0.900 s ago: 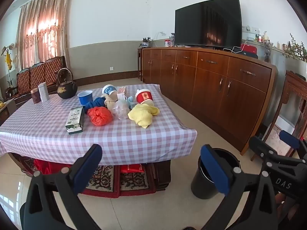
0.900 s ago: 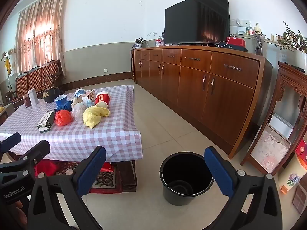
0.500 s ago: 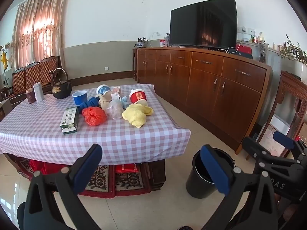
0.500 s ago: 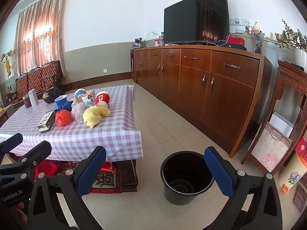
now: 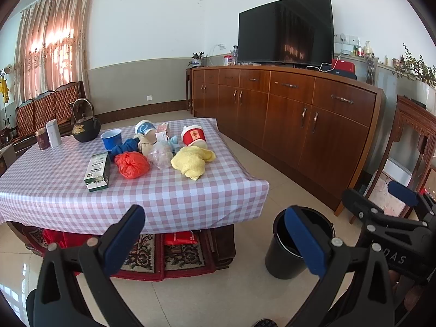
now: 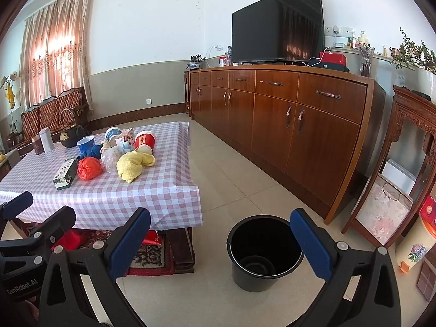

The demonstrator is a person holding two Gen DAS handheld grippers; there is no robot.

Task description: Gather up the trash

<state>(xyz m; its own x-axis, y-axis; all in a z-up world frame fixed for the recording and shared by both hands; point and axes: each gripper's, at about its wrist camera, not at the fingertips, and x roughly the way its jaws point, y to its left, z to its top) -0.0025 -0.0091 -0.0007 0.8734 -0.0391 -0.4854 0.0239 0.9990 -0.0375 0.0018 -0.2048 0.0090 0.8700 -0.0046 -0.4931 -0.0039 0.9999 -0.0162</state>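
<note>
Right wrist view: right gripper (image 6: 219, 241) spread, empty; bucket (image 6: 263, 253) interior visible, bare (left view shows only its outside). Left wrist view: left gripper (image 5: 215, 238) spread, empty. Trash pile (image 5: 160, 150) on table (image 5: 177, 199), bucket on floor beside.

Glossy wooden sideboard (image 6: 286, 114), black plastic bucket (image 6: 261, 269), checked tablecloth (image 5: 163, 190)

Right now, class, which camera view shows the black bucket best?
The right wrist view: the bucket shows its whole rim and empty inside, one claw finger just clipping its edge. In the left wrist view, a finger hides much of it.
</note>
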